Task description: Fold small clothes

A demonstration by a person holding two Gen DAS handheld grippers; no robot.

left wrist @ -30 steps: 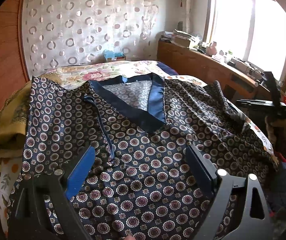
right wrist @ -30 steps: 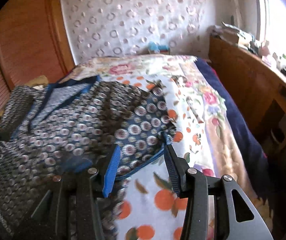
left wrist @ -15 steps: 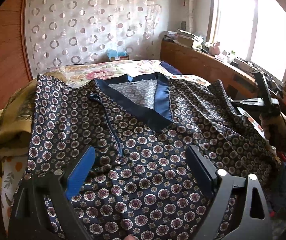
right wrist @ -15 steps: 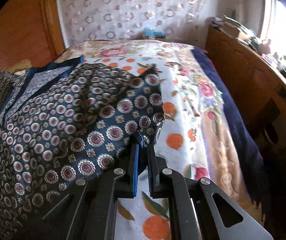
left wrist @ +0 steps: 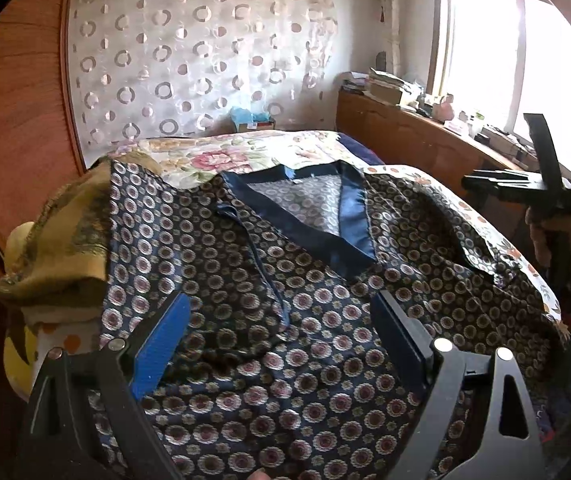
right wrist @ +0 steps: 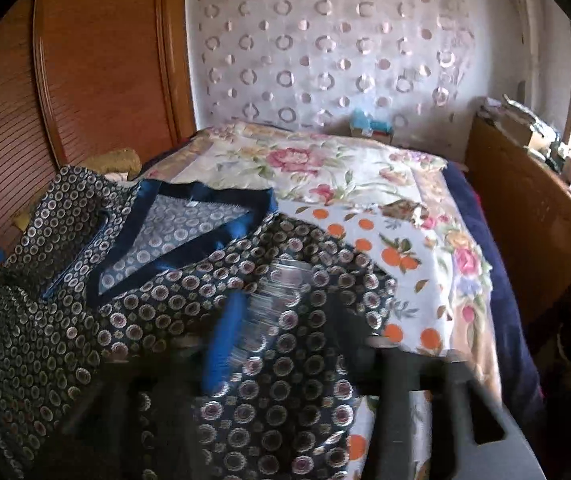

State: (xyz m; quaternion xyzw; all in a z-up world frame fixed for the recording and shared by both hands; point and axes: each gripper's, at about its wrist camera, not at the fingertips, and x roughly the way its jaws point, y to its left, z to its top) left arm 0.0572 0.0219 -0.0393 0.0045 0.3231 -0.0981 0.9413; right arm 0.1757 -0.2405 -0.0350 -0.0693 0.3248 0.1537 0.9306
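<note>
A dark navy top [left wrist: 293, 280] with small ring flowers and a blue satin V-collar [left wrist: 349, 216] lies spread on the bed, front up. My left gripper [left wrist: 281, 340] hovers open over its lower middle, blue pads wide apart and nothing between them. My right gripper [right wrist: 285, 332] is blurred over the top's right side [right wrist: 293, 360]. Its jaws are opening, cloth lies under them, and the pads do not press on it. In the left wrist view a hand [left wrist: 545, 236] holds the right gripper [left wrist: 481, 184] above the right edge of the bed.
The bed carries a flowered cover [right wrist: 325, 168] and an orange-print sheet [right wrist: 413, 280]. A yellow folded cloth [left wrist: 65, 248] lies left of the top. A wooden wardrobe [right wrist: 97, 60] stands at the left, and a cluttered wooden counter [left wrist: 425, 136] runs under the window.
The right gripper shut on the top's right sleeve edge, carried it inward over the garment, then let go with jaws parting. The left gripper stayed open and shifted only slightly.
</note>
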